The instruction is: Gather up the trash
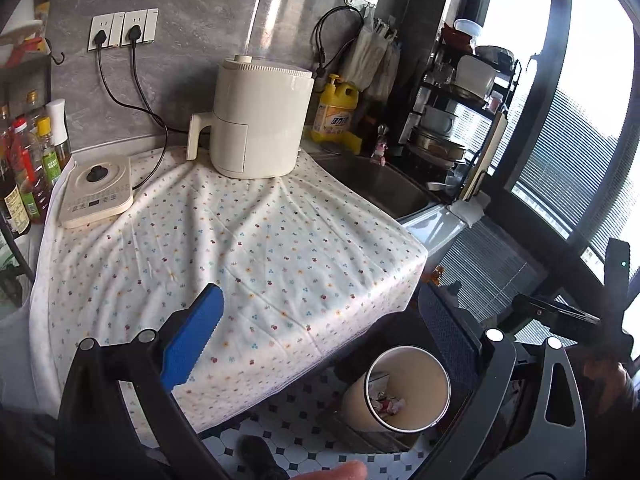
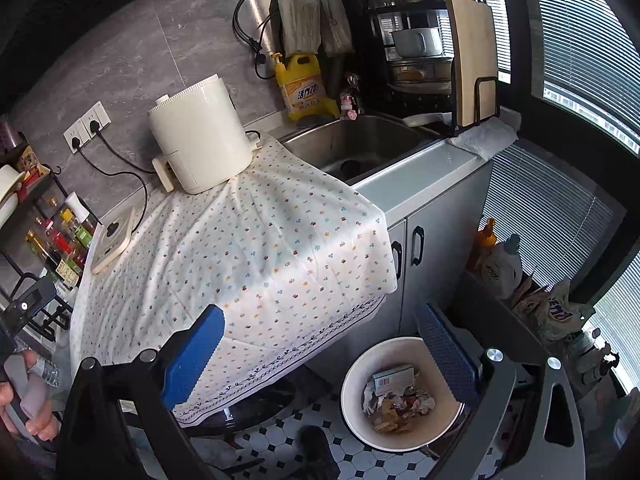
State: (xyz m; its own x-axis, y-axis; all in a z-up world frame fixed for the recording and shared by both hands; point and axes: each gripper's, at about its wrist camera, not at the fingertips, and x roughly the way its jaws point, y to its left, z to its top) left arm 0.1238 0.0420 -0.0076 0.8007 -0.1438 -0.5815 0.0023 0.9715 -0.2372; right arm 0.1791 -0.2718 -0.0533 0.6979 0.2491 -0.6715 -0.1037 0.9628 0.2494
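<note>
A white waste bin (image 2: 400, 392) stands on the tiled floor below the counter's front corner, holding crumpled wrappers and a small box (image 2: 394, 376). It also shows in the left wrist view (image 1: 404, 390). My right gripper (image 2: 320, 360) is open and empty, its right finger over the bin's rim. My left gripper (image 1: 320, 340) is open and empty, above the counter's front edge and left of the bin. The floral cloth (image 1: 224, 248) on the counter carries no trash that I can see.
A cream air fryer (image 1: 256, 120) and an induction hob (image 1: 96, 192) sit at the back of the cloth. A steel sink (image 2: 360, 144), yellow detergent bottle (image 2: 304, 88) and dish rack (image 2: 424, 52) are to the right. Bottles (image 2: 496, 264) stand on a shelf right of the bin.
</note>
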